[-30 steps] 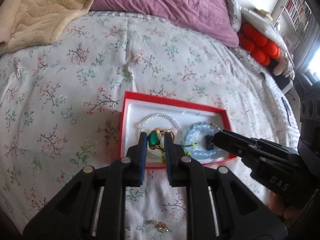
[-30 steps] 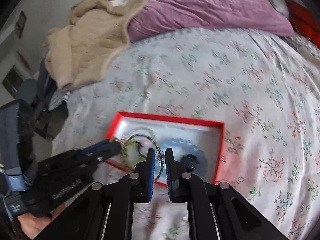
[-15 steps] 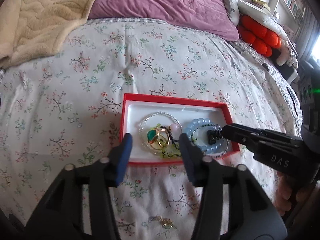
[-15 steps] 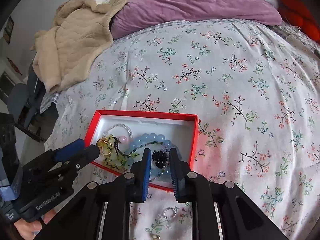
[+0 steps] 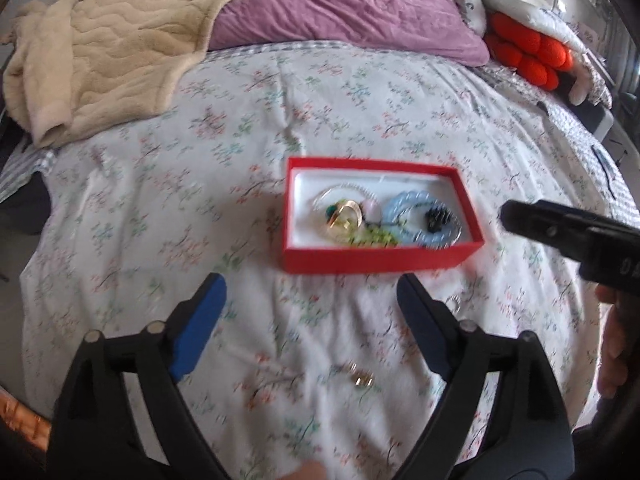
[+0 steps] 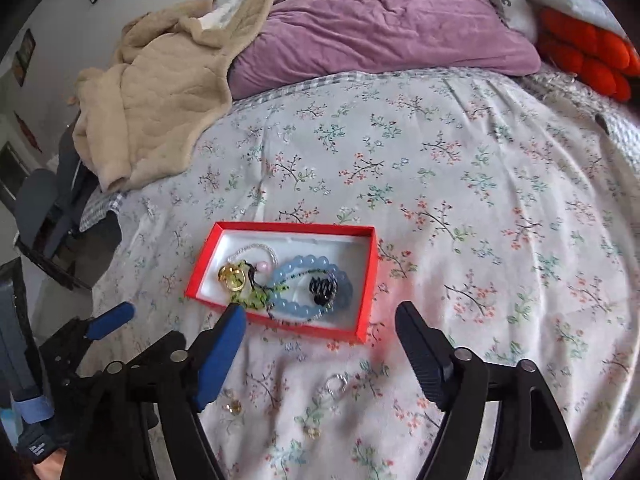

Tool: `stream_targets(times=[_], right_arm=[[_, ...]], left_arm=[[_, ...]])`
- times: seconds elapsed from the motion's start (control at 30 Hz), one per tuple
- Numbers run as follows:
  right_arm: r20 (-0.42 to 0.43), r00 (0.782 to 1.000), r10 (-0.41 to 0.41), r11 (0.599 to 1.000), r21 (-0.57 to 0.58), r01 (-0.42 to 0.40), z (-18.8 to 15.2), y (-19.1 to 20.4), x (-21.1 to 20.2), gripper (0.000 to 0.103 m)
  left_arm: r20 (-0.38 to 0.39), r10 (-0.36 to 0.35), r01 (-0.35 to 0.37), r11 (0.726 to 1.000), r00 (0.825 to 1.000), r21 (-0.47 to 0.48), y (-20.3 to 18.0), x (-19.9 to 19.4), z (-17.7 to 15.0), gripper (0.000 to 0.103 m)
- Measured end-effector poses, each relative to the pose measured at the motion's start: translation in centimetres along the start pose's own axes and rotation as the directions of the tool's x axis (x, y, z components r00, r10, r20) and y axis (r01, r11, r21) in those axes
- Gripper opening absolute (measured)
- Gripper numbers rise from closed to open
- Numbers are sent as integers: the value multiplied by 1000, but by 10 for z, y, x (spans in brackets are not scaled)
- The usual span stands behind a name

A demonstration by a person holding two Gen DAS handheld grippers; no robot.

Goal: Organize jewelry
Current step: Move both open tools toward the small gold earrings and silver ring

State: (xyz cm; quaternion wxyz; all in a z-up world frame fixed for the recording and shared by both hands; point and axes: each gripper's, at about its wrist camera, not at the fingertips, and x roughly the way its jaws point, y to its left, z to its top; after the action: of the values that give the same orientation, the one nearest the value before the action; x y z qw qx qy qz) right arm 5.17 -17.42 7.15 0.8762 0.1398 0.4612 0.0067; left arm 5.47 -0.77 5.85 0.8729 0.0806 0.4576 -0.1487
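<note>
Both jaws opening with nothing between them, left gripper [image 5: 308, 308] and right gripper [image 6: 320, 332] hang just short of the red box [image 6: 362, 280], bracelets already inside, small rings [image 6: 336, 384] loose on the bedspread nearer, likely next.

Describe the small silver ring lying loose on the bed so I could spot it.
Find the red box on the flowered bedspread. Just in front of its near edge lies the silver ring, on the cloth. The loose pieces near it are gold-coloured; it alone is silvery.
</note>
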Motion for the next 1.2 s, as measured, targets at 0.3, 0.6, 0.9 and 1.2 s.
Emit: stream_targets(times=[0.3, 0.6, 0.9, 1.2], right_arm=[[-9, 988, -157, 987, -39, 157, -32, 4, -19, 103], [-163, 975, -153, 987, -79, 142, -66, -5, 5, 103], [-280, 947, -159, 987, -69, 145, -87, -35, 36, 103], [-313, 924, -219, 975, -104, 196, -96, -65, 51, 103]], left_arm=[[-123, 17, -24, 998, 992, -58, 13, -3, -34, 102], [-248, -38, 11, 994, 968, -111, 24, 22, -64, 102], [-256, -146, 118, 986, 956, -122, 11, 30, -70, 102], [-255, -222, 217, 975, 941, -48, -17, 38, -78, 71]])
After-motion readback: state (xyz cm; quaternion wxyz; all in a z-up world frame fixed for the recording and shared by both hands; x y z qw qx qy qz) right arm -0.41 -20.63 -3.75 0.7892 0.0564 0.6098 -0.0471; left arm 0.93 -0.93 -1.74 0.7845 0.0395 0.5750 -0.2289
